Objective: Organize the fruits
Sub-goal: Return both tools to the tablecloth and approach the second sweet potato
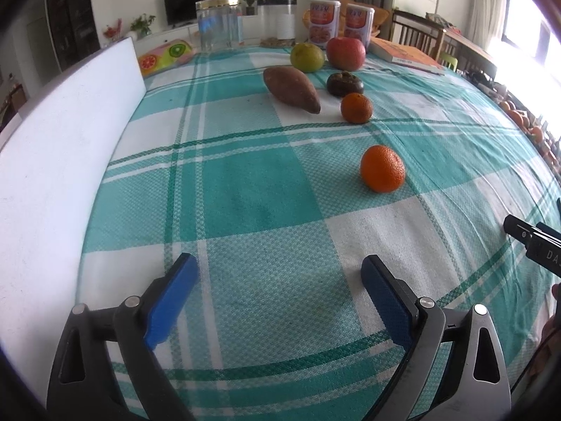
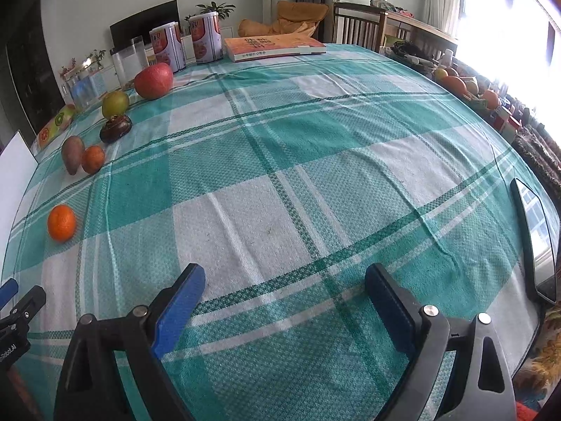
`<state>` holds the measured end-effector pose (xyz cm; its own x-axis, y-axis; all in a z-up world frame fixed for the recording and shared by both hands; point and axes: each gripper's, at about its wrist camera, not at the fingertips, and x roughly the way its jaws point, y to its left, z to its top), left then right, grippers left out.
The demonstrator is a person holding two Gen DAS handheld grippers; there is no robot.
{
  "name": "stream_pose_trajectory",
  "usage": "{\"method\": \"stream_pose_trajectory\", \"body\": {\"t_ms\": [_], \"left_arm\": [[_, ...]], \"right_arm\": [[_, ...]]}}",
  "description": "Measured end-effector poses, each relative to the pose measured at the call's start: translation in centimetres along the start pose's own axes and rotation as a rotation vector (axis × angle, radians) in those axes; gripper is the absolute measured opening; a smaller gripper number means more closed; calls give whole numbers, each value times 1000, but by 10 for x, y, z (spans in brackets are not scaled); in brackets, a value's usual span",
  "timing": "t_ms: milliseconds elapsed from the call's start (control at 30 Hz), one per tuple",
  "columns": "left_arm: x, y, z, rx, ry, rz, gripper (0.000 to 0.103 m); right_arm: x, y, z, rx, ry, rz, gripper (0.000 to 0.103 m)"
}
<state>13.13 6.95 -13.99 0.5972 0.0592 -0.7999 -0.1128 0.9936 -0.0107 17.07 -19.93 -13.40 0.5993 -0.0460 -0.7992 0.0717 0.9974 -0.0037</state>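
Note:
A bright orange (image 1: pixel 382 168) lies alone on the checked tablecloth, ahead and right of my open, empty left gripper (image 1: pixel 280 273). Farther back lie a small orange (image 1: pixel 356 107), a sweet potato (image 1: pixel 291 89), a dark mangosteen (image 1: pixel 345 84), a green fruit (image 1: pixel 306 57) and a red apple (image 1: pixel 346 53). In the right wrist view the same fruits sit far left: orange (image 2: pixel 61 223), small orange (image 2: pixel 93 159), sweet potato (image 2: pixel 72 154), mangosteen (image 2: pixel 115 128), green fruit (image 2: pixel 115 104), apple (image 2: pixel 153 80). My right gripper (image 2: pixel 285 280) is open and empty over the cloth.
A white board (image 1: pixel 59 161) stands along the left edge. Jars (image 1: pixel 219 24), two cans (image 1: pixel 324 21) and a book (image 1: pixel 406 57) stand at the back. A dark tablet (image 2: pixel 536 242) lies at the right edge. More fruit (image 2: pixel 455 84) sits beyond the table.

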Motion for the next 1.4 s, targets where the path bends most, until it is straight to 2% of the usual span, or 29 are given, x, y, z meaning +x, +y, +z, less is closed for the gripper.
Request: {"method": "stream_pose_trajectory", "body": {"t_ms": [333,1400], "left_arm": [[0,0,0,0,0,0,96],[0,0,0,0,-1,-1,97]], "right_arm": [[2,2,0,-10,20,6,102],[3,3,0,-12,22,8,103]]}}
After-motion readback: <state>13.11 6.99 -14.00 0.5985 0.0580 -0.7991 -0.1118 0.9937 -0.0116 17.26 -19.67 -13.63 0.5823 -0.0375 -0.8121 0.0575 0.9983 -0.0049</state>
